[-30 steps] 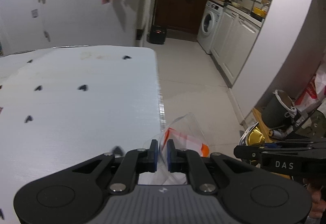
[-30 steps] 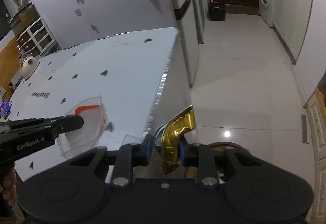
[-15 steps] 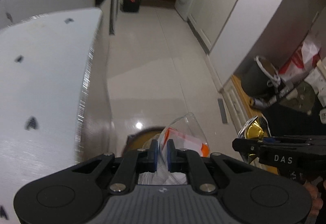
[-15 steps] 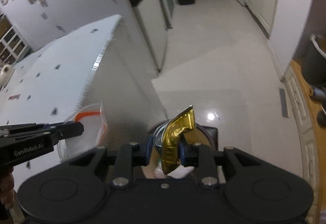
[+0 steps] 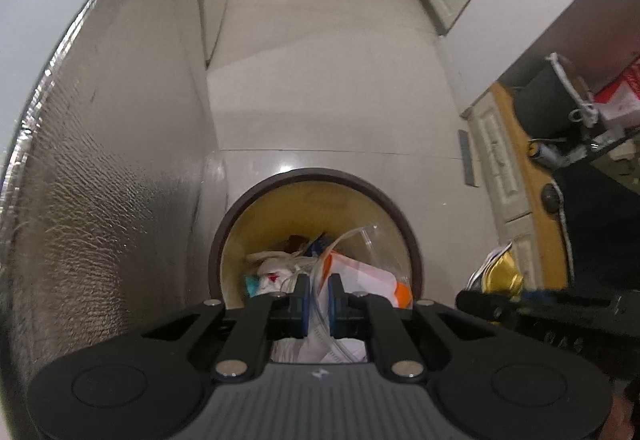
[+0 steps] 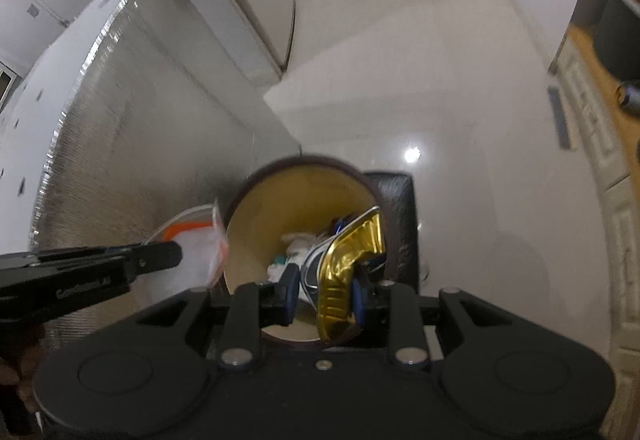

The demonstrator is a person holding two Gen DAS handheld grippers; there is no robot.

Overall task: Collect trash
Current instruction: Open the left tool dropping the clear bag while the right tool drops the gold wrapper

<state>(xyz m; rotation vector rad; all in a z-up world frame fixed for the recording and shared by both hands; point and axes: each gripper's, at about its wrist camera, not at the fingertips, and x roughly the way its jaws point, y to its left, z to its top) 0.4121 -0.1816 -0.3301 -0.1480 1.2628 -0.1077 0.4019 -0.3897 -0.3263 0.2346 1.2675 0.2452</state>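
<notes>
A big table (image 5: 100,167) with a shiny, bumpy side stands on the pale tiled floor (image 5: 332,79). Right beside the table, on the floor, sits a round trash bin (image 5: 316,175) with a dark rim and a yellow inside. There is already trash at the bottom of it, mostly white crumpled bits. Both grippers point down at the bin. The left gripper (image 5: 318,296) is squeezed tight on a clear plastic bag (image 5: 360,272) with orange on it, and the bag hangs over the open bin in the left wrist view. The right gripper (image 6: 325,292) is squeezed on a shiny gold wrapper (image 6: 348,260) with a silver side, which sticks up above the bin's mouth in the right wrist view. A bit of a hand shows at the picture's edge behind each gripper.
</notes>
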